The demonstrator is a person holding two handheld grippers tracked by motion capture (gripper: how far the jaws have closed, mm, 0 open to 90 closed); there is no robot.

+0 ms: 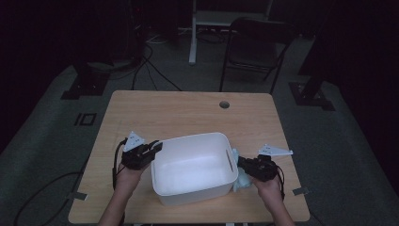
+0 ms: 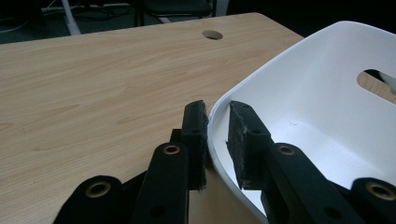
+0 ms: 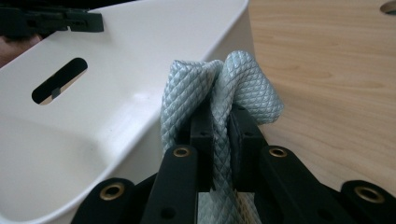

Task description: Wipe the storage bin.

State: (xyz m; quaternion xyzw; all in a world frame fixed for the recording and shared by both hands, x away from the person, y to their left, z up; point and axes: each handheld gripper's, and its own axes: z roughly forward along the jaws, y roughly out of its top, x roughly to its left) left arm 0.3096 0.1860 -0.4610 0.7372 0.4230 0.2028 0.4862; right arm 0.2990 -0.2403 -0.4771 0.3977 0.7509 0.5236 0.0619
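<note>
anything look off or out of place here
Nothing is spilled or damaged. The one oddity: the pale blue cloth lies outside the white tub, bunched against its wall, pinched by the right gripper. The left gripper straddles the tub's rim.

A fixed high camera looks forward and down over the wooden table (image 1: 188, 110), forearms entering at six o'clock. The left gripper (image 2: 217, 135) camera sits close behind its black jaws, facing toward two o'clock across the white tub (image 2: 322, 98) rim. The right gripper (image 3: 219, 140) camera, equally near, faces the tub's outer wall at ten o'clock. All three views share the tub and tabletop.
</note>
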